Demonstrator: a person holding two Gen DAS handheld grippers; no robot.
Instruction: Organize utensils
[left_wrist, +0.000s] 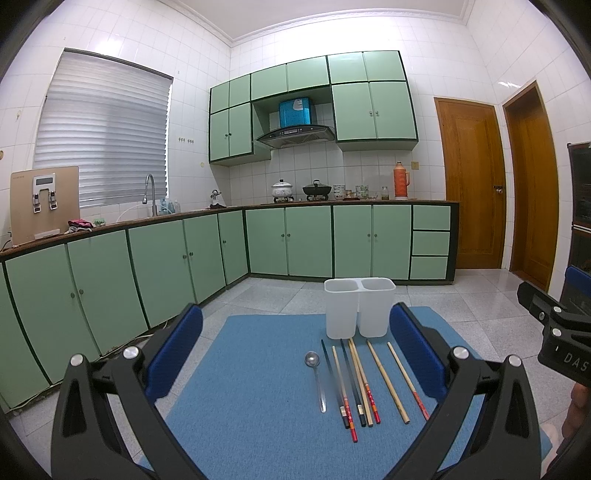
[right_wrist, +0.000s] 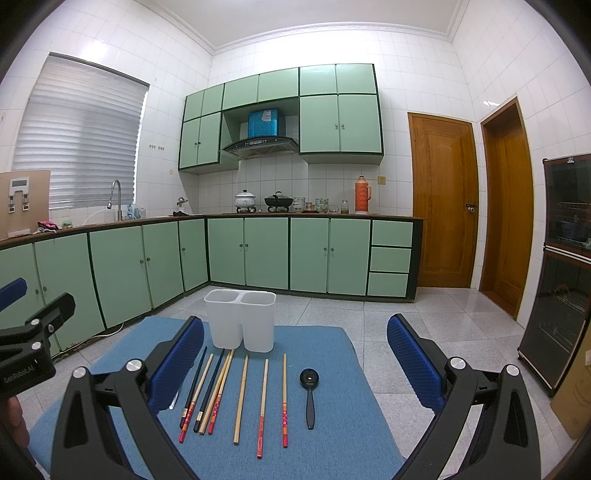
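Note:
A white two-compartment holder (left_wrist: 359, 307) (right_wrist: 240, 319) stands empty at the far edge of a blue mat (left_wrist: 258, 387) (right_wrist: 332, 406). In front of it lie several chopsticks (left_wrist: 360, 382) (right_wrist: 242, 397), wooden and dark, side by side. A metal spoon (left_wrist: 317, 376) lies to their left; a black spoon (right_wrist: 309, 391) lies to their right. My left gripper (left_wrist: 295, 350) is open above the mat, near the spoon and chopsticks. My right gripper (right_wrist: 295, 354) is open above the chopsticks and black spoon. Both are empty.
The mat lies on a raised surface over a tiled floor (right_wrist: 424, 314). Green kitchen cabinets (left_wrist: 288, 240) and a counter run behind. Wooden doors (right_wrist: 443, 199) and a dark cabinet (right_wrist: 557, 277) stand to the right.

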